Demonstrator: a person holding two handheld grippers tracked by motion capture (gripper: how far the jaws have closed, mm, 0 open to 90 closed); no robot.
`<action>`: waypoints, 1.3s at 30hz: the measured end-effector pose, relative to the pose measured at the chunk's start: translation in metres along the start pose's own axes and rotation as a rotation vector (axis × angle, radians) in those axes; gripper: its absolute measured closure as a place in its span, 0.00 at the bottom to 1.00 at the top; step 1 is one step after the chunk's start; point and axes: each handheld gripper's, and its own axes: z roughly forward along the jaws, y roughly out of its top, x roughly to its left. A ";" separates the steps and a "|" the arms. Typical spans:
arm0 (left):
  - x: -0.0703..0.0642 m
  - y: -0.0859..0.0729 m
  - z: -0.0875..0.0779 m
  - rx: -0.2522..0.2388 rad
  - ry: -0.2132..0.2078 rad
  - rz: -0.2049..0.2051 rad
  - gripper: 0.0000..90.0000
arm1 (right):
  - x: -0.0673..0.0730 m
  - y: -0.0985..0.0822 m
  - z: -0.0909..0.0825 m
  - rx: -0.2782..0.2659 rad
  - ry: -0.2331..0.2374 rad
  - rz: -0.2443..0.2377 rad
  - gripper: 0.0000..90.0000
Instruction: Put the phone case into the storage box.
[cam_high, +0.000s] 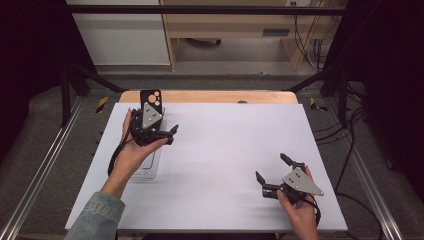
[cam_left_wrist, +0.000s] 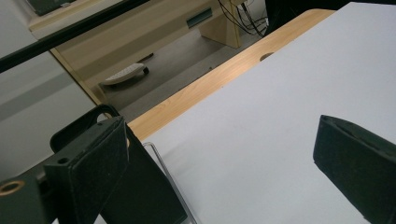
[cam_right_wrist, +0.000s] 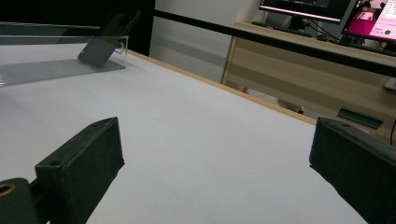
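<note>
Left gripper (cam_high: 167, 134) jaws released, just beside black phone case (cam_high: 150, 98) leaning in clear tray (cam_high: 148, 170), tabletop's far-left corner. Right gripper (cam_high: 272, 168) jaws released, near-right corner.

The left gripper (cam_high: 167, 134) is covering most of the black phone case (cam_high: 150, 97) in the high view, leaving just its camera-hole end poking out. In the left gripper view, the near jaw is blocking the case's (cam_left_wrist: 140, 186) middle, and the bottom edge is cutting it off. The clear tray (cam_right_wrist: 60, 70) is running off the left edge in the right gripper view. The right hand (cam_high: 300, 212) is slipping past the bottom edge.
</note>
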 end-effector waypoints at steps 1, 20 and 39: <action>0.000 0.000 -0.001 -0.001 0.000 -0.002 0.03 | 0.000 0.000 0.000 0.000 0.000 0.000 0.04; -0.001 0.002 -0.036 -0.090 -0.025 -0.060 0.03 | -0.001 0.000 -0.001 0.001 -0.004 0.000 0.04; 0.008 -0.004 -0.066 -0.152 -0.023 -0.114 0.03 | 0.000 0.000 -0.001 0.003 -0.006 0.000 0.04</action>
